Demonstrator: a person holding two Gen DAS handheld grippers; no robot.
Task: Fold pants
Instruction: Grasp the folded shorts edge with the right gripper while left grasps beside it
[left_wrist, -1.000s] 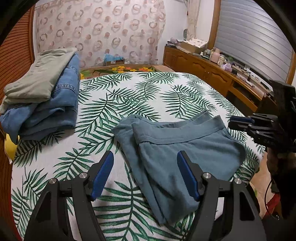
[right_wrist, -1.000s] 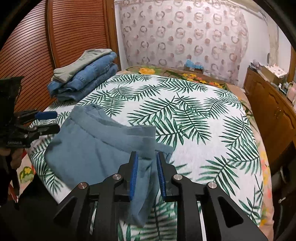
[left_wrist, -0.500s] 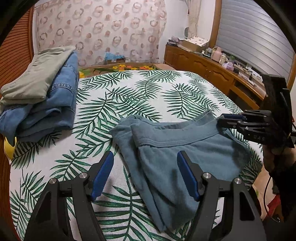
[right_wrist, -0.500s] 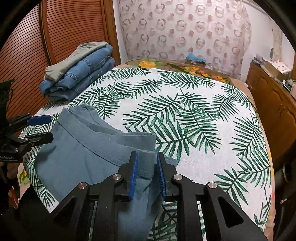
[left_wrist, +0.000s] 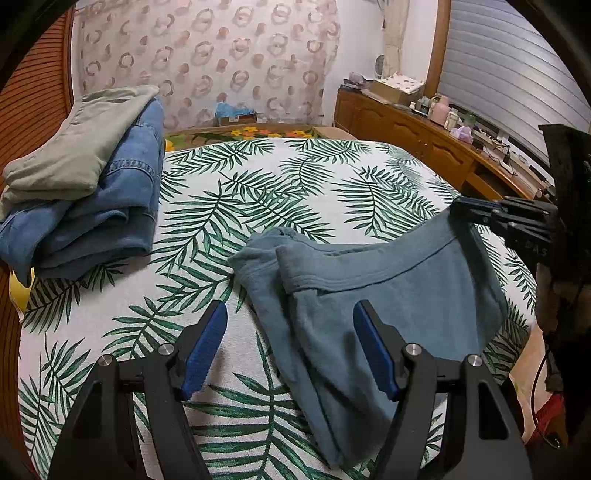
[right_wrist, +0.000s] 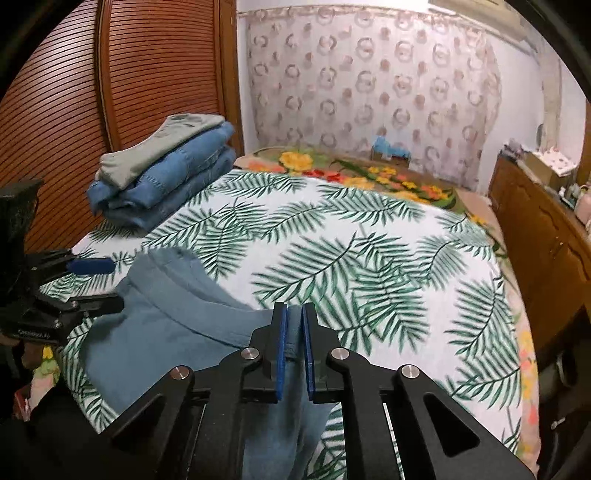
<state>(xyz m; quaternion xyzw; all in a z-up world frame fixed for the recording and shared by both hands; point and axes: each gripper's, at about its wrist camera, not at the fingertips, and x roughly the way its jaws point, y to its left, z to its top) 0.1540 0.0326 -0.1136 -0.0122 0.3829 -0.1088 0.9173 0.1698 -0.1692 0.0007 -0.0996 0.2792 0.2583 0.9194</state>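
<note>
A pair of teal-blue pants (left_wrist: 376, 295) lies bunched on the palm-leaf bedspread (left_wrist: 258, 192). My right gripper (right_wrist: 292, 325) is shut on the waistband corner of the pants (right_wrist: 177, 317) and lifts that end off the bed; it also shows at the right of the left wrist view (left_wrist: 461, 212). My left gripper (left_wrist: 290, 339) is open and empty, its fingers standing over the near part of the pants; it shows at the left of the right wrist view (right_wrist: 99, 280).
A folded stack of blue jeans (left_wrist: 92, 206) topped by grey-green trousers (left_wrist: 77, 144) sits at the bed's far left, against a slatted wooden door (right_wrist: 110, 92). A wooden dresser (left_wrist: 424, 144) with small items runs along the right. A floral mat (right_wrist: 369, 173) lies beyond the bed.
My right gripper has raised the pants' waistband corner higher and pulled it to the right, stretching the waistband out. My left gripper stays open and has barely moved.
</note>
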